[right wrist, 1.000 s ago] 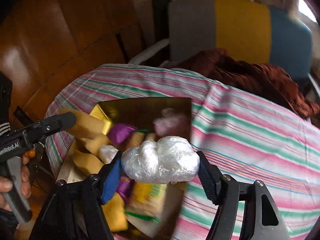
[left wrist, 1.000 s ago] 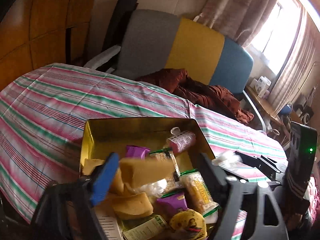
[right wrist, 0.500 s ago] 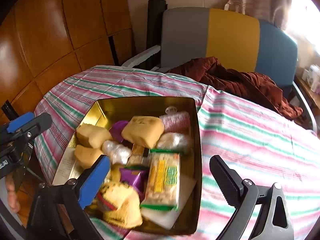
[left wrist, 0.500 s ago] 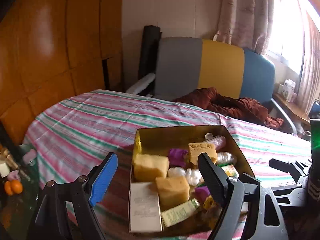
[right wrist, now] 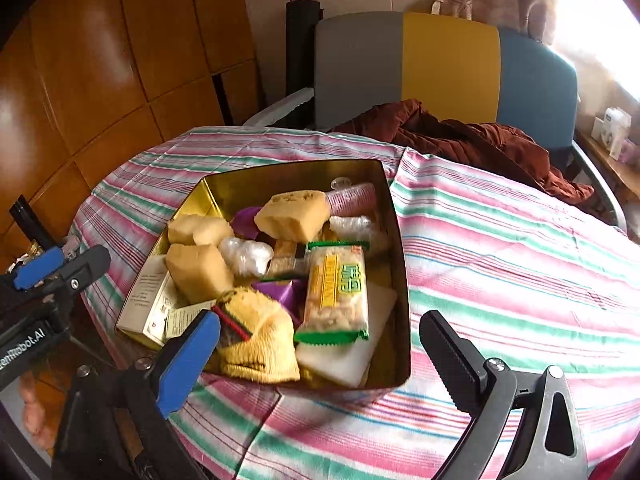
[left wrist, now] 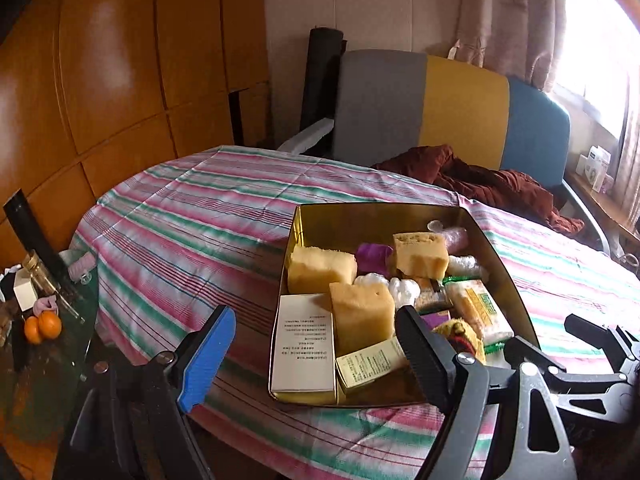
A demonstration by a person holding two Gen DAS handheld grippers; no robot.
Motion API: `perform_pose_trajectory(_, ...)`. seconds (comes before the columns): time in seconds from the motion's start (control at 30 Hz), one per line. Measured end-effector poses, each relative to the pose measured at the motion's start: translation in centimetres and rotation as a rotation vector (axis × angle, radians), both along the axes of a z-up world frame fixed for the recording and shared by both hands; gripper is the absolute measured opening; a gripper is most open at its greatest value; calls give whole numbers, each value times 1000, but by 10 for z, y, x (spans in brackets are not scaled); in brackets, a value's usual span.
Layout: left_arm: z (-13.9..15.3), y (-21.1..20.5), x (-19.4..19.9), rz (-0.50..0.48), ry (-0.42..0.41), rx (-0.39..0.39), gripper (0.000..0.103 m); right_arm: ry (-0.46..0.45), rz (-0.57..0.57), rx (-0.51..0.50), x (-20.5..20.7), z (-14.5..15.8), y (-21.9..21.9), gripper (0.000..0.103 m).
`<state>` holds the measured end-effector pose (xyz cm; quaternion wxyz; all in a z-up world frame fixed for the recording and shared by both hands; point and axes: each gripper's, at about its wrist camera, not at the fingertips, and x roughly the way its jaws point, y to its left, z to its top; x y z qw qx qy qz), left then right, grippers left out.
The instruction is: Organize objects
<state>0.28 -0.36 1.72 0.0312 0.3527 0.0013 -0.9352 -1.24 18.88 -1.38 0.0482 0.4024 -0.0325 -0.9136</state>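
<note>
The gold tin (right wrist: 394,264) sits low and centre in the right wrist view, crammed with sponges, packets and a yellow sock (right wrist: 256,340) (nearly spilling over the near rim). Right gripper (right wrist: 320,364) gapes wide, empty, just short of that rim. Left gripper (left wrist: 316,348) also spread, holding nothing. Striped cloth (right wrist: 520,260) lies bare toward the right edge.

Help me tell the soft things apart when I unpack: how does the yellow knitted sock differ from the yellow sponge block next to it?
The sock is ribbed knit with a dark and red striped cuff; the sponge block is plain, pale and porous. The sock lies crumpled and flat at the tin's near end; the block keeps its boxy shape, propped on the cartons. Both are yellowish and lie in the tin.
</note>
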Motion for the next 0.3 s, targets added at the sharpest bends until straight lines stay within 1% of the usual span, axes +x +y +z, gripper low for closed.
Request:
perform_pose_trajectory(0.03, 0, 1, 2, -4, 12, -15, 84, 0, -4, 1, 1, -1, 0, 101)
perform_pose_trajectory(0.1, 2, 3, 6, -10, 47, -42, 77, -1, -9, 4, 3, -1, 0, 101)
perform_pose_trajectory(0.13, 3, 5, 8, -9, 68, -57, 76, -2, -10, 5, 4, -2, -1, 101)
perform_pose_trajectory(0.3, 8, 3, 9, -15, 78, -35, 76, -2, -11, 15, 5, -3, -3, 101)
